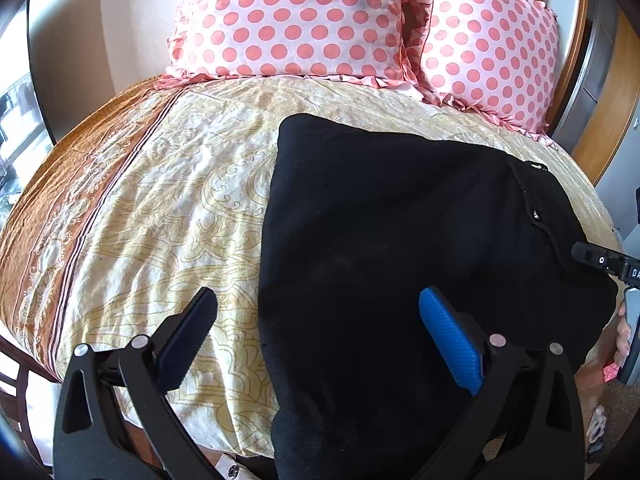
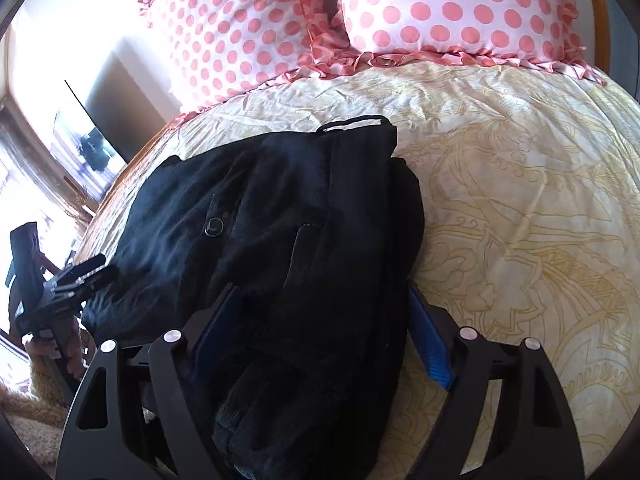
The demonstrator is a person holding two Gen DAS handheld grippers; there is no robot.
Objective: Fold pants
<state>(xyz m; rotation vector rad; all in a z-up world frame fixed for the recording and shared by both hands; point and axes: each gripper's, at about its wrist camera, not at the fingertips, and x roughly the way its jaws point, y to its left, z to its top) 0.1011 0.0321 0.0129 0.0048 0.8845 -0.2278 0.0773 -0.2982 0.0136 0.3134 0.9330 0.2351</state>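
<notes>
Black pants (image 1: 400,240) lie folded on the cream patterned bed sheet (image 1: 168,200), waistband and button toward the right. My left gripper (image 1: 318,302) is open at the near end; its black finger (image 1: 200,320) is over the sheet, its blue pad (image 1: 448,336) over the cloth, and the pants' left edge runs between them. In the right wrist view the thick bundle of pants (image 2: 280,220) fills the gap of my right gripper (image 2: 322,292), whose jaws stand wide around it without squeezing it. Its tip (image 1: 588,254) shows at the pants' right edge. The left gripper (image 2: 86,270) is at the far left.
Two pink polka-dot pillows (image 1: 296,20) (image 1: 488,52) lean at the head of the bed. A brown patterned border (image 1: 80,184) runs down the sheet's left side. A wooden bed frame (image 1: 600,120) stands to the right. A person's hand (image 1: 622,332) holds the right tool.
</notes>
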